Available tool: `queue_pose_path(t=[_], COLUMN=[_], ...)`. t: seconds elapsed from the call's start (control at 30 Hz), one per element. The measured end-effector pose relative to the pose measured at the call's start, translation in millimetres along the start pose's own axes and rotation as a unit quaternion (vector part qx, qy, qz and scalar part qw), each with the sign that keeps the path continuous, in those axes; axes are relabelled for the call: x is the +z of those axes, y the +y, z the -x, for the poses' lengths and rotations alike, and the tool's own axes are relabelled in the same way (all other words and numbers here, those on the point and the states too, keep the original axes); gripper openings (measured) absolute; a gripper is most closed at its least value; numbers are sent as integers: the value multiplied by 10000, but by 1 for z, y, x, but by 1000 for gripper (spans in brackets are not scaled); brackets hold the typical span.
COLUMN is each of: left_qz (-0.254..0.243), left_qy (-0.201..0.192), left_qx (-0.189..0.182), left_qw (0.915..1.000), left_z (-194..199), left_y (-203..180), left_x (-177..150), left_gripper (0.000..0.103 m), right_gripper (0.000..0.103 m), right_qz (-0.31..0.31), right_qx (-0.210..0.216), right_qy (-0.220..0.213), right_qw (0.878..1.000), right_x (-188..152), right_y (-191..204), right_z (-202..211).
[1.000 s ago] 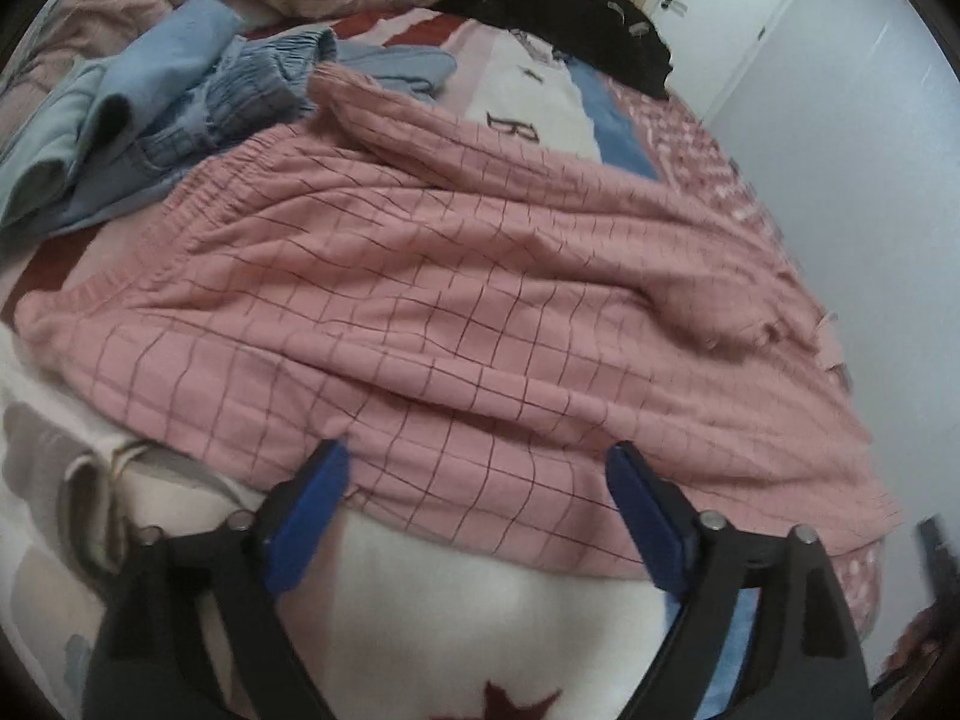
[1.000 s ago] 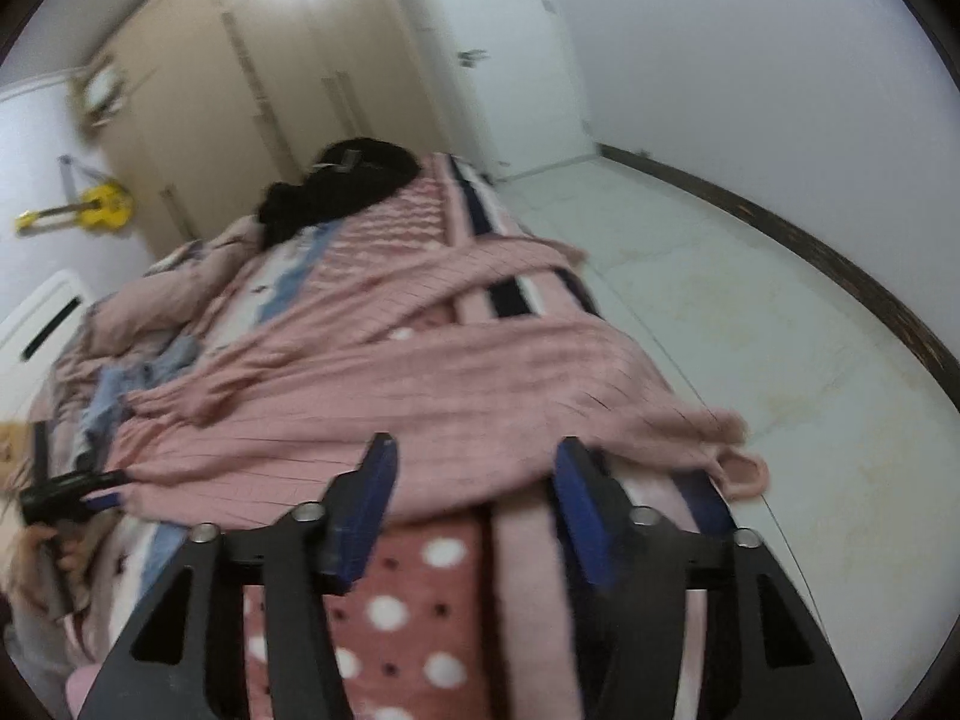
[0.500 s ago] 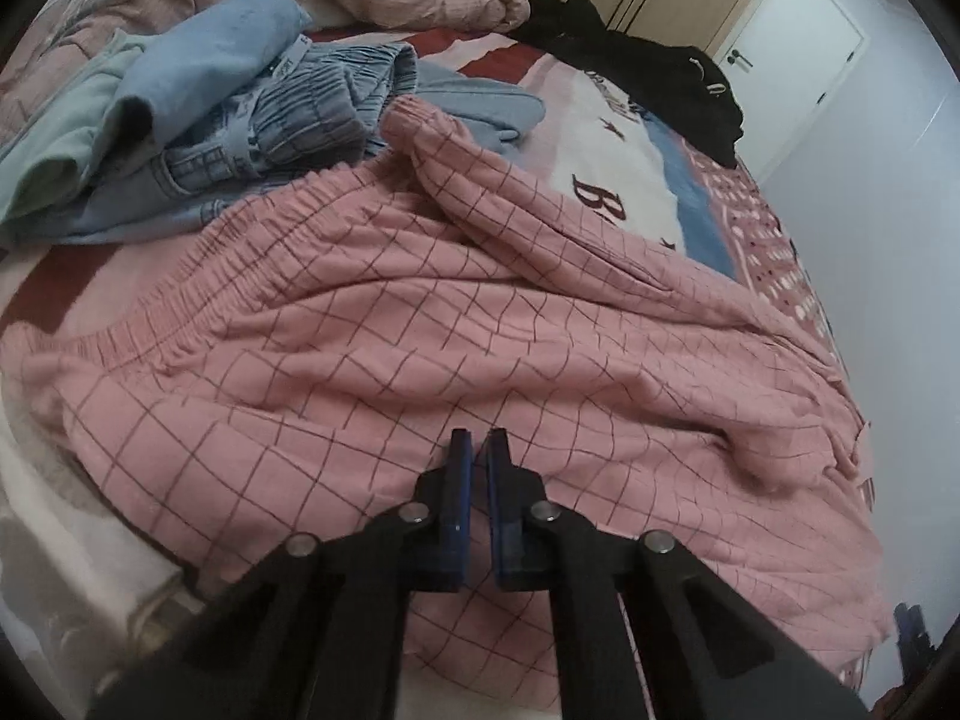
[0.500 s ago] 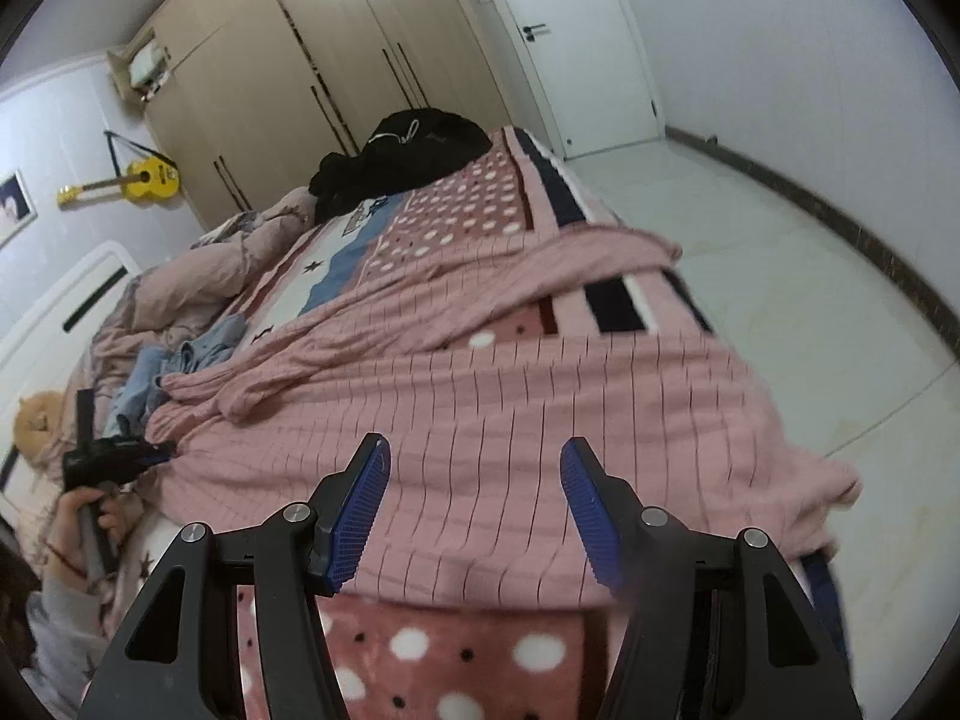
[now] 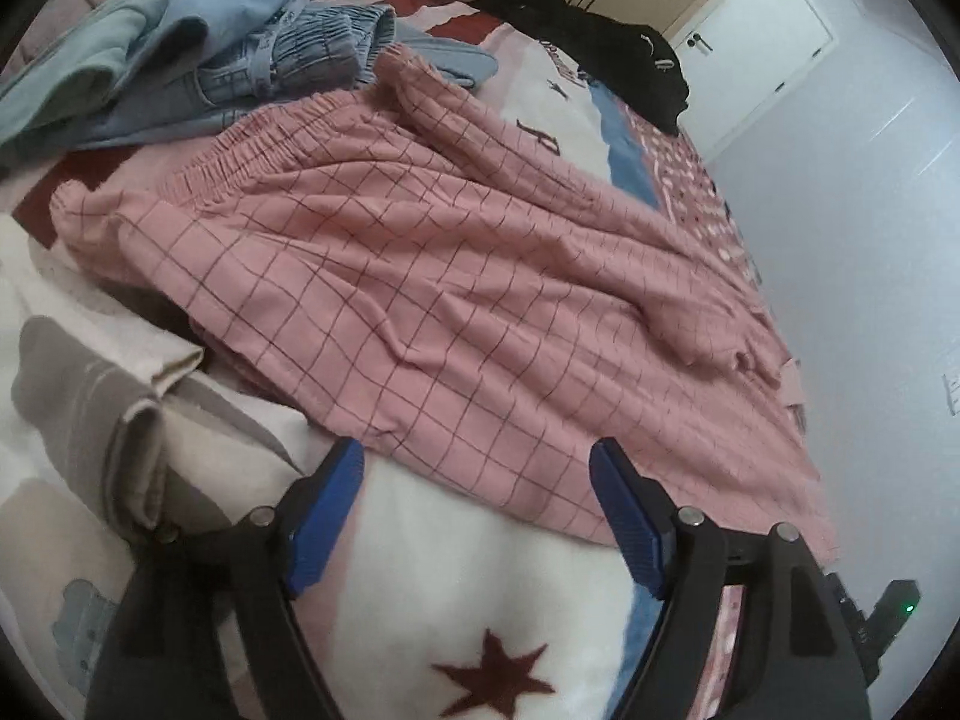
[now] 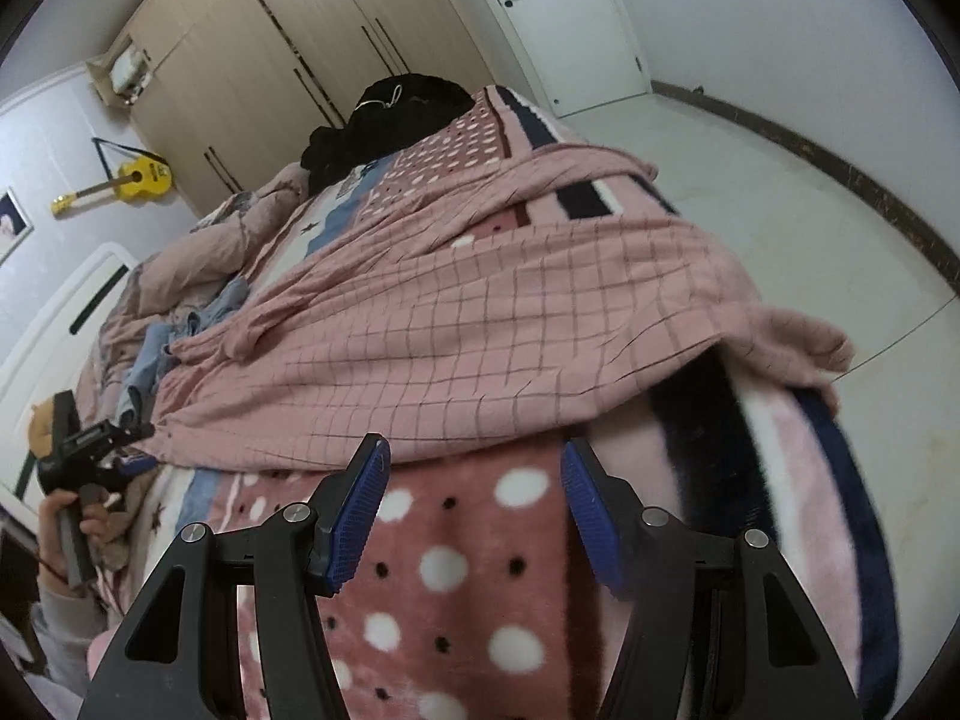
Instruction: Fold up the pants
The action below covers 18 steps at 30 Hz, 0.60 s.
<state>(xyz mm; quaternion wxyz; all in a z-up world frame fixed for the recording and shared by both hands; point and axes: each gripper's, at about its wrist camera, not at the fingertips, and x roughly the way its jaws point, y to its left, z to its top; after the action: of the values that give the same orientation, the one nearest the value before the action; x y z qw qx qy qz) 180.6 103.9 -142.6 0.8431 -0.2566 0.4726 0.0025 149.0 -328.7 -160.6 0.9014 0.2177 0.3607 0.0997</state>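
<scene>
The pink checked pants lie spread across the bed, waistband at the upper left, legs running toward the right edge. My left gripper is open and empty, its blue pads just short of the pants' near hem. In the right wrist view the pants drape over the bed's side, one leg end hanging off at the right. My right gripper is open and empty just below the near edge of the fabric. The left gripper also shows in the right wrist view, held in a hand.
Blue denim clothes are piled behind the waistband. A black garment lies at the far end of the bed. A patterned blanket covers the bed. A folded grey-white cloth lies left. The floor drops off at right.
My left gripper was shut over the pants half a second ago; now it is open and drawn back to the near hem. My right gripper stayed open and shifted slightly back from the fabric.
</scene>
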Motion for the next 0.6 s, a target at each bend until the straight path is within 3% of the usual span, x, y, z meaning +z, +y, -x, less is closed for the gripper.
queue_pose_path(t=[0.2, 0.3, 0.33, 0.37, 0.4, 0.53, 0.6], left_qz=[303, 418, 440, 498, 577, 620, 604], left_qy=[125, -17, -60, -103, -100, 76, 127], left_qx=[122, 218, 255, 305, 291, 130, -29], left_qw=[9994, 9989, 9987, 9982, 9979, 9980, 9981], left_z=[-31, -38, -39, -41, -42, -39, -32], left_y=[-5, -10, -11, -11, -10, -9, -9], left_x=[21, 30, 31, 34, 35, 24, 10], left_gripper=[91, 88, 83, 70, 67, 69, 80], right_gripper=[59, 61, 62, 62, 62, 61, 61], right_qz=[-152, -231, -243, -273, -300, -376, -419], right_qx=[59, 116, 115, 109, 108, 91, 125], right_qy=[16, -20, -43, -62, -84, -81, -62], right_qw=[9999, 9997, 9996, 9995, 9995, 9992, 9990], right_x=[5, 10, 11, 12, 13, 15, 14], right_y=[-4, -6, -6, -7, -7, -8, -10], right_z=[-11, -17, -18, -20, -21, -22, -21])
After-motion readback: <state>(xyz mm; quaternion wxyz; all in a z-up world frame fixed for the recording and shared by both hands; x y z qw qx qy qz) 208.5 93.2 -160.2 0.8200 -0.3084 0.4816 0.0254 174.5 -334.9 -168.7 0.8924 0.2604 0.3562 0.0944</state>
